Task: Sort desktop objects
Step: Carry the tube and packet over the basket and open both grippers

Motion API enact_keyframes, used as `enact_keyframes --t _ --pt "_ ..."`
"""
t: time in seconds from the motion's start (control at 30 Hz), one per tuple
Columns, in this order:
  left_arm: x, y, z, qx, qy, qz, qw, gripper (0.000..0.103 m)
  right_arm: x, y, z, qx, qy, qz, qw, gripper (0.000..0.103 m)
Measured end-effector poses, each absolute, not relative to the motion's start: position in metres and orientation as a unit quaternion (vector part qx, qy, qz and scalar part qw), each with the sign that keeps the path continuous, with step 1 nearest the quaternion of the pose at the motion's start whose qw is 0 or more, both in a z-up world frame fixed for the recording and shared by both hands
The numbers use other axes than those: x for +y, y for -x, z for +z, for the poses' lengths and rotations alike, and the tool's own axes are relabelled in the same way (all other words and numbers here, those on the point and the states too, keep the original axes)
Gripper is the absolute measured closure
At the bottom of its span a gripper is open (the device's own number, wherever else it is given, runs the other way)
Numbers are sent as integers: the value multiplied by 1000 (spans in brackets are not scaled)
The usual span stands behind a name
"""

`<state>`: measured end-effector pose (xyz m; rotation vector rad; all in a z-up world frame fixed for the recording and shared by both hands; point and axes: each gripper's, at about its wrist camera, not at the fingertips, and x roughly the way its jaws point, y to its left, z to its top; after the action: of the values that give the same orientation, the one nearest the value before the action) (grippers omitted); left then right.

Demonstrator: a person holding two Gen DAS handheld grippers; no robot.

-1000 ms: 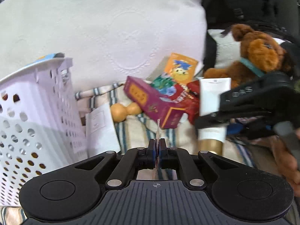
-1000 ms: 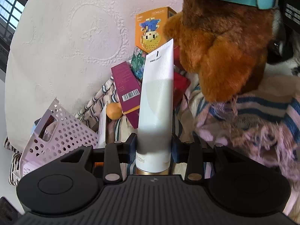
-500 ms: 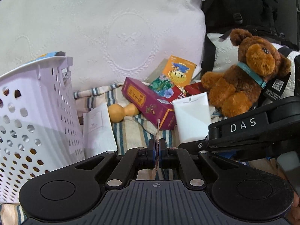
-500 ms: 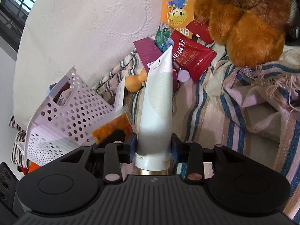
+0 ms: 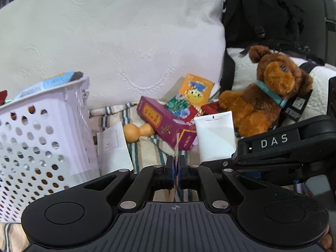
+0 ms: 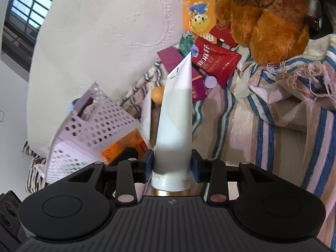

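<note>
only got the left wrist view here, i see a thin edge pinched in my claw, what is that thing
Observer: The right wrist view shows its face: an orange sachet with a serrated edge, held by the left claw.
Operator: ok and the white tube next to me, where is it gripped
Observer: The right claw is shut on the white tube near its gold cap end, crimped end pointing away.
Operator: anything behind the purple box i cant see
Observer: Yes, a red pouch with white lettering lies beside the purple box, with a small lilac round cap at its corner.
</note>
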<state>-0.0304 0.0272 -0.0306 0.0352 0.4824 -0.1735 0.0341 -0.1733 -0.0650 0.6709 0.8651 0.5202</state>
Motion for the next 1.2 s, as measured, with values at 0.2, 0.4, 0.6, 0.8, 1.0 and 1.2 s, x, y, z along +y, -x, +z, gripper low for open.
enact_keyframes --t 0.2,0.4,0.6,0.8,1.0,1.2 --pt "26 55 -15 215 -20 -91 972 103 -177 -6 -50 390 -329 264 819 61" --pt "47 84 34 156 -4 -78 985 103 -155 7 1 365 -311 296 826 61" --pt "96 91 116 93 -3 -29 995 103 -90 -1 89 305 -281 358 836 61" --pt "163 71 161 82 -3 47 996 102 -7 -37 126 299 -254 387 835 61" --pt "219 35 132 144 -5 111 983 103 89 -77 95 362 -207 382 825 61" --pt "274 13 97 224 -2 165 960 103 156 -92 60 401 -155 383 818 60"
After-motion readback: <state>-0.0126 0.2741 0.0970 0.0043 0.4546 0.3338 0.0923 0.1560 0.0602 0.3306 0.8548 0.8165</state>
